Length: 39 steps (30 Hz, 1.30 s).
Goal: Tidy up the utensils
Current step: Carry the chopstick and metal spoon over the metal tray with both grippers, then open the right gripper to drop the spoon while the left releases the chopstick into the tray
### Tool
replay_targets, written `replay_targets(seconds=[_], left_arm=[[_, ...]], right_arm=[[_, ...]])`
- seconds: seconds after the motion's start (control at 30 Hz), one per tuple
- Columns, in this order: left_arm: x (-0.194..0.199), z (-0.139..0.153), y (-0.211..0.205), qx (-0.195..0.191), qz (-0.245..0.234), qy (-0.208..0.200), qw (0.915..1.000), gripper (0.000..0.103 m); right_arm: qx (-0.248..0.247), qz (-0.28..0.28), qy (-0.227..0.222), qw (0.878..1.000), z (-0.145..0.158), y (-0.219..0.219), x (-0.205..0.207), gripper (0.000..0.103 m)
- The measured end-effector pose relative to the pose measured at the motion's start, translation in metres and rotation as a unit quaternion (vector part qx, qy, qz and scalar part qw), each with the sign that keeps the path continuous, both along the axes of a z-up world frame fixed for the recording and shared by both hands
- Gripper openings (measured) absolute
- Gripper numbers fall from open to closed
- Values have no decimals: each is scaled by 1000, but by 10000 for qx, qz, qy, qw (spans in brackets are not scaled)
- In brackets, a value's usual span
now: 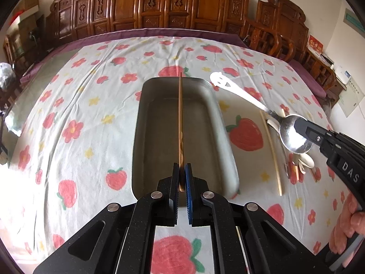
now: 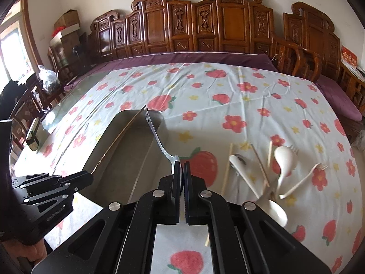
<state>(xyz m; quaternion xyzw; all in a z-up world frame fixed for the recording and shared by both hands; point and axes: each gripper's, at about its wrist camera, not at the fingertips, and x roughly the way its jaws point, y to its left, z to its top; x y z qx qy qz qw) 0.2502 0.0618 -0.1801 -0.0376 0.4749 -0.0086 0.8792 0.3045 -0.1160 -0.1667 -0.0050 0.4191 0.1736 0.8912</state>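
My left gripper (image 1: 181,171) is shut on a wooden chopstick (image 1: 181,123) and holds it lengthwise above the grey metal tray (image 1: 146,137). My right gripper (image 2: 181,171) is shut on the bowl of a steel spoon (image 2: 157,134); its handle points out over the tray's (image 2: 109,141) right edge. The right gripper (image 1: 298,125) and spoon (image 1: 294,137) also show at the right of the left wrist view. The left gripper (image 2: 90,177) and chopstick (image 2: 123,134) show at the left of the right wrist view.
A loose pile of white plastic spoons (image 2: 282,159), a plastic fork (image 2: 305,178) and chopsticks (image 2: 227,169) lies on the strawberry cloth right of the tray. Carved wooden chairs (image 2: 205,22) line the far side of the table. A small dark object (image 2: 32,137) sits at the left edge.
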Motion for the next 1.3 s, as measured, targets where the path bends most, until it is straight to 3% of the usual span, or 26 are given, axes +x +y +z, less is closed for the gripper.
replay_targets(seconds=[0.37,0.6,0.97,1.1,1.2,1.3], left_arm=[[-9,-4,11,-359,-52,-21,9993,0],[-18,11,21,-453,7,-308,9985,0],[-23,24,47,-218,97,-622,9978,0],[-23,23,53,-205,88,-633,9977,0],[-22,22,56,-235,88,-625,9977,0],[-21,21,56,-260,61,-624,9977,0]], right_arm=[[-157,182,33,9997,-6,31,-3,4],[-197,103,35,9997,-8,41,-5,4],[-527,-284,90,9982,-22,83,21,4],[-385,-276,114,9988,-22,92,23,8],[18,140,210,9997,-22,97,16,21],[198,461,228,9985,-20,95,4,22]])
